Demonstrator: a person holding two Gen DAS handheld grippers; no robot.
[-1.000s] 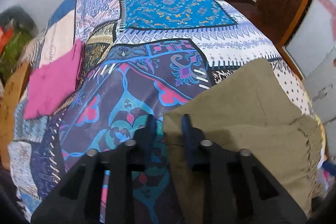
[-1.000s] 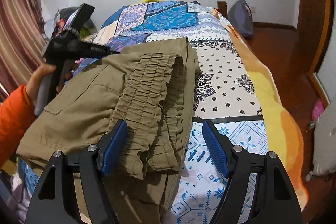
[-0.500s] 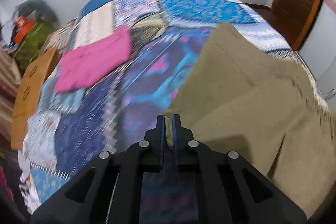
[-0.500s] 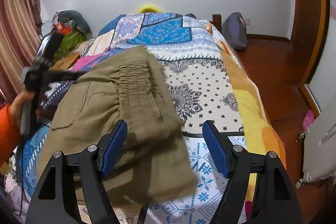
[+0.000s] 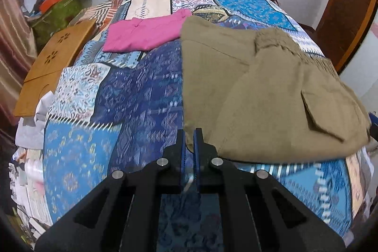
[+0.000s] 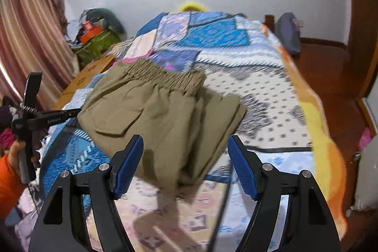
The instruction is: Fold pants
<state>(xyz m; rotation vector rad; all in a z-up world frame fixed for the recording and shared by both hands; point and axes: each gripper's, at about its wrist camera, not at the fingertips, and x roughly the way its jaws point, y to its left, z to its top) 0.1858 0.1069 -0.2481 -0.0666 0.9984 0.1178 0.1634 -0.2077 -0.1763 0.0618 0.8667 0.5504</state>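
Pants (image 5: 248, 86) were soft, light, floppy cloth. Left tongs (image 5: 189, 141) pinched the near hem corner; right tongs (image 6: 184, 157), closing, straddled the folded end without pressing it.

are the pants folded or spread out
Folded: the pants lie doubled in layers on the bed, waistband on top.

claws: black frames, blue ribbed pads, silver screws | left claw (image 6: 75, 113): white lettering | sleeve (image 6: 9, 178): orange
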